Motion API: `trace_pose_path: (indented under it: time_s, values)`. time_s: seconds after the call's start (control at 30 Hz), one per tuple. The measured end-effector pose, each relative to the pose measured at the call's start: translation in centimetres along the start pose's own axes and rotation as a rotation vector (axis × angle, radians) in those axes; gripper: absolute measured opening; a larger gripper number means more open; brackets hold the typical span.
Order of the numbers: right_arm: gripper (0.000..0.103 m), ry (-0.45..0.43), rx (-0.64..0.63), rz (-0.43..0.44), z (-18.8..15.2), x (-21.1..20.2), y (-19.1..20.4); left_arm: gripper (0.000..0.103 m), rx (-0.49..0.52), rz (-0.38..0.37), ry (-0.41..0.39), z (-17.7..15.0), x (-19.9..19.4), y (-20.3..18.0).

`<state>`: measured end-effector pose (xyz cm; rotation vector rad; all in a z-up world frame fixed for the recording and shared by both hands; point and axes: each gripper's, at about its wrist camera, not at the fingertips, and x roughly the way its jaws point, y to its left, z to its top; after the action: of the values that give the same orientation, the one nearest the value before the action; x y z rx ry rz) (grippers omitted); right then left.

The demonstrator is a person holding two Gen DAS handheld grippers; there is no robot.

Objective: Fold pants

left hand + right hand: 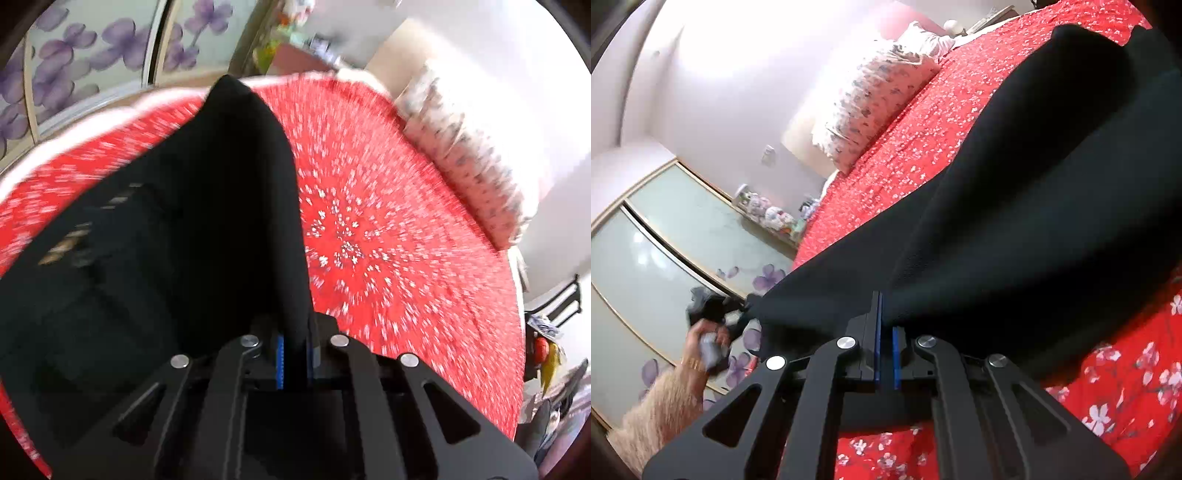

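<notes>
Both grippers, left (295,360) and right (886,360), pinched the soft, limp black pants (1015,206); edges suited gripping best

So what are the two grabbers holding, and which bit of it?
Both hold the black pants. The left gripper pinches a fold of the cloth; the right gripper pinches an edge. Which part of the pants each is cannot be told.

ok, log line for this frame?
left gripper: shut on pants | right gripper: shut on pants | surface: red bedspread
</notes>
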<state>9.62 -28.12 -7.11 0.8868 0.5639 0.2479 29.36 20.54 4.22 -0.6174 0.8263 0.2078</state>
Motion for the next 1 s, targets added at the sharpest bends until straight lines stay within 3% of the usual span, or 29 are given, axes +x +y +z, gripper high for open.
trace_pose_path:
  time_s: [0.13,0.27,0.37,0.47,0.5,0.53,0.57,0.6,0.63,0.77,0.83,0.9,1.0]
  values:
    - [0.004,0.037,-0.010,-0.045,0.7,-0.2,0.4,0.008,0.016,-0.004,-0.084,-4.4,-6.2,4.1]
    - [0.004,0.041,0.012,-0.093,2.4,-2.1,1.0,0.008,0.005,0.019,-0.134,-10.6,-9.8,8.5]
    - [0.004,0.069,-0.011,-0.167,3.2,-3.2,1.7,0.010,-0.061,0.031,-0.128,-14.3,-9.8,11.2]
    - [0.005,0.213,-0.059,-0.298,2.7,-2.6,2.2,0.013,-0.088,0.037,-0.125,-16.1,-8.0,12.6]
    - [0.007,0.256,-0.072,-0.331,2.5,-2.9,2.2,0.014,-0.074,0.032,-0.159,-16.3,-8.2,12.5]
    - [0.014,0.282,-0.082,-0.350,2.5,-3.3,2.3,0.021,-0.071,0.021,-0.176,-16.5,-8.2,12.3]
    - [0.033,0.304,-0.088,-0.365,2.4,-4.2,2.2,0.037,-0.064,-0.018,-0.188,-16.8,-8.1,12.2]
    - [0.043,0.302,-0.084,-0.367,2.5,-5.5,2.1,0.043,-0.045,-0.047,-0.202,-17.1,-8.0,11.9]
    - [0.054,0.285,-0.078,-0.358,2.7,-7.1,1.8,0.055,-0.019,-0.069,-0.216,-17.3,-8.1,11.6]
    - [0.054,0.077,0.025,-0.359,7.1,-14.3,-0.6,0.085,0.048,-0.123,-0.230,-17.6,-8.0,9.9]
    - [0.053,-0.041,0.055,-0.415,10.4,-17.3,-2.2,0.087,0.063,-0.121,-0.232,-17.7,-7.9,9.5]
    - [0.053,-0.098,0.020,-0.517,13.2,-18.4,-3.4,0.087,0.065,-0.121,-0.231,-17.8,-7.8,9.5]
    - [0.048,-0.023,0.044,-0.595,16.1,-17.2,-6.7,0.088,0.070,-0.117,-0.230,-18.0,-7.7,9.4]
